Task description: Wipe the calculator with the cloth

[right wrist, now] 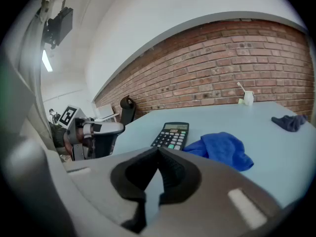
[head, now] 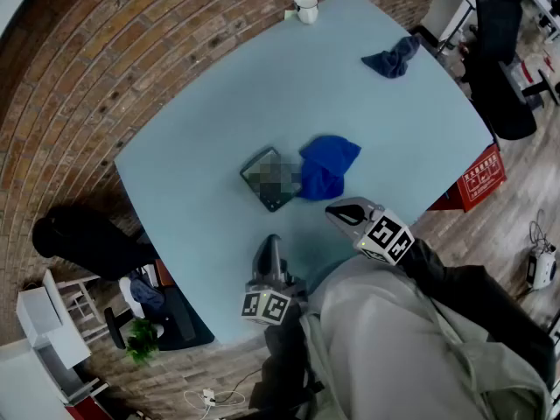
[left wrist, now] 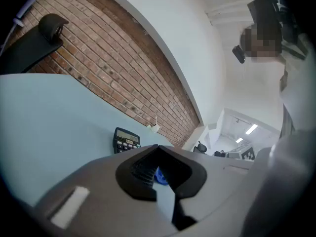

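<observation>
Blue desk (head: 201, 103), mid-frame: cloth (head: 326, 166) touches calculator (head: 271, 178); left gripper (head: 272, 240) and right gripper (head: 336, 211) fingers closed, empty. Grabbing the cloth may drag the calculator.

Soft, even indoor light covers the pale blue table (head: 201, 129); shadows on it are faint. Every view bows outward, with black corners. Ceiling strip lights (left wrist: 252, 129) glare beyond the table.

From its own camera, my left tool (left wrist: 158, 147) hides most of the blue cloth (left wrist: 160, 176); the display digits on the calculator (right wrist: 171, 135) are too small to read
</observation>
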Demonstrator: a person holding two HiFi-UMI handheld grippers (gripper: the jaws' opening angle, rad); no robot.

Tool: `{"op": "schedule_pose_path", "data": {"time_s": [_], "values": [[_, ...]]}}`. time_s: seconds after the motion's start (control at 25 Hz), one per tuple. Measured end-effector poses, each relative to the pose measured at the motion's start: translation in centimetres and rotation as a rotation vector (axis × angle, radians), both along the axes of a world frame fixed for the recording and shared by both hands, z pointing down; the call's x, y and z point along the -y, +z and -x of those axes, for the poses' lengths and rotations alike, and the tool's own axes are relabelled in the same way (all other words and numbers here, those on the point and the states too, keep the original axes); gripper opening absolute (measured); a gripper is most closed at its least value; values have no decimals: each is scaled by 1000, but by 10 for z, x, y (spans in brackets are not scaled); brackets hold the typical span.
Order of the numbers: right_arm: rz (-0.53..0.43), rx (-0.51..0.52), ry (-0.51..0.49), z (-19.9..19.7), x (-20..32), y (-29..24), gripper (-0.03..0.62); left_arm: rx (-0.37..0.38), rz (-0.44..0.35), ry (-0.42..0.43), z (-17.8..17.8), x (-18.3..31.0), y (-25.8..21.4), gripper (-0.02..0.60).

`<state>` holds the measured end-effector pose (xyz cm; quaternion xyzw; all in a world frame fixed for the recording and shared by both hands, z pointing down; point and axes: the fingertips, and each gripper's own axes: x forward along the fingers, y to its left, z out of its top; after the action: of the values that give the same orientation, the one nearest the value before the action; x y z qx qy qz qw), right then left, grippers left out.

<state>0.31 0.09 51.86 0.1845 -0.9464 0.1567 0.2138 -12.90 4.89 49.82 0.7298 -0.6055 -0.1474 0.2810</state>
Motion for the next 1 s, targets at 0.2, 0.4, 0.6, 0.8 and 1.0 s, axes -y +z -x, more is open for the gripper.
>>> {"op": "schedule_pose_path", "data": {"time_s": [0.2, 0.4, 0.6, 0.8, 1.0], "values": [[-6, 6, -29, 5, 1, 0, 2, 8, 3, -12, -1, -1, -2, 0], [-1, 7, -41, 6, 2, 1, 2, 10, 2, -21, -3, -3, 2, 1], [2, -1, 15, 0, 15, 2, 2, 18, 12, -42, 2, 2, 6, 2], [-19, -48, 29, -7, 34, 10, 2, 35, 30, -59, 26, 26, 14, 43], [-27, -93, 102, -14, 76, 19, 2, 38, 64, -8, 63, 80, 23, 198]]}}
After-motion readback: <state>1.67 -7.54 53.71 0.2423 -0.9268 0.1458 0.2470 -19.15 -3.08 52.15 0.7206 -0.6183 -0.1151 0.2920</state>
